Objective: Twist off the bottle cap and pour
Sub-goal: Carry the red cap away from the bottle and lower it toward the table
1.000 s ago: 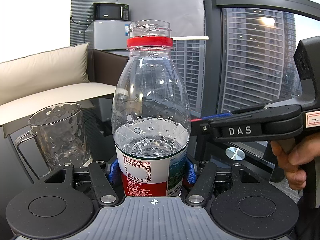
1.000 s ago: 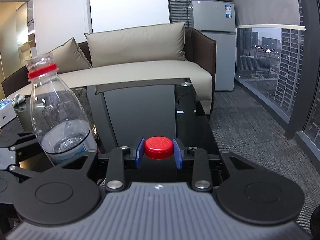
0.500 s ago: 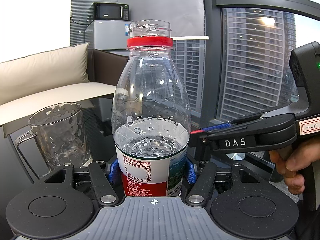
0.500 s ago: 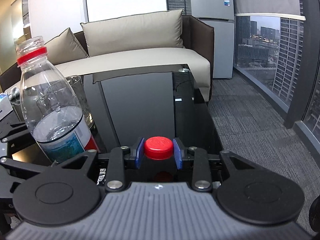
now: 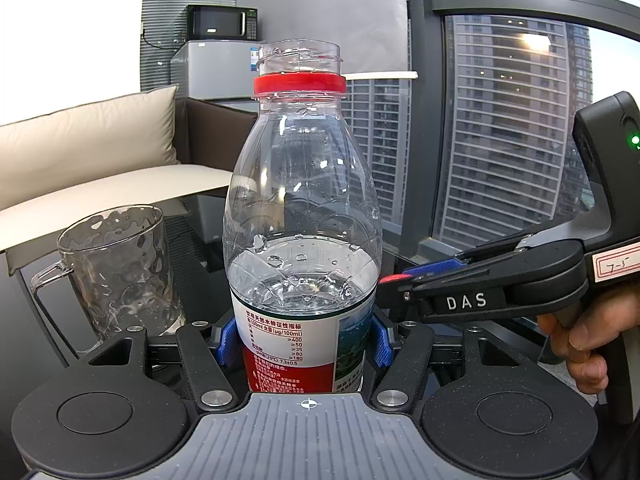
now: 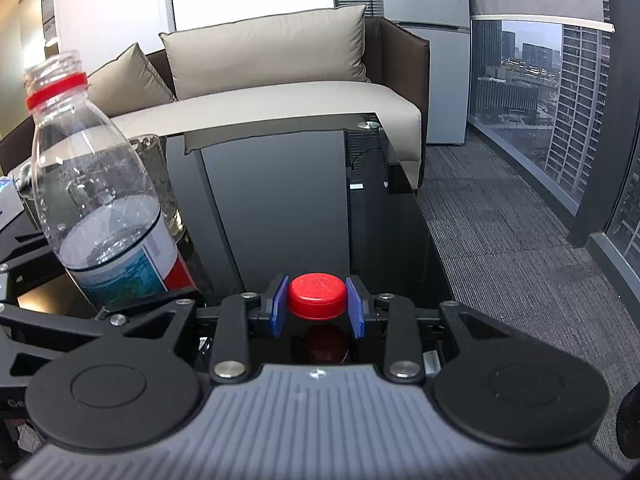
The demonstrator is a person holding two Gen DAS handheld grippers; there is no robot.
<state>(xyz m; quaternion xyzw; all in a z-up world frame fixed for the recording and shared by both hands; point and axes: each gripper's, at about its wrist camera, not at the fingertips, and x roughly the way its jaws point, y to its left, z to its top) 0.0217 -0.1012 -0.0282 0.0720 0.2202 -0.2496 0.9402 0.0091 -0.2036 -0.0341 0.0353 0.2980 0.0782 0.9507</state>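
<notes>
A clear water bottle [image 5: 302, 208] with an open neck, a red collar ring and about half its water stands upright on the dark glass table. My left gripper [image 5: 303, 340] is shut on its labelled lower body. The bottle also shows at the left of the right wrist view [image 6: 100, 196]. My right gripper [image 6: 317, 306] is shut on the red cap [image 6: 317, 294] and holds it low over the table, its reflection just beneath. The right gripper also shows in the left wrist view [image 5: 390, 280], just right of the bottle. An empty glass mug [image 5: 120, 268] stands to the bottle's left.
The dark glass table [image 6: 276, 208] ends at an edge on the right above grey carpet [image 6: 500, 216]. A beige sofa [image 6: 280, 92] runs behind the table. A fridge with a microwave [image 5: 218, 24] stands at the back. Tall windows are on the right.
My right gripper has moved down and closer to the bottle with the cap in it. The left gripper and bottle have stayed still.
</notes>
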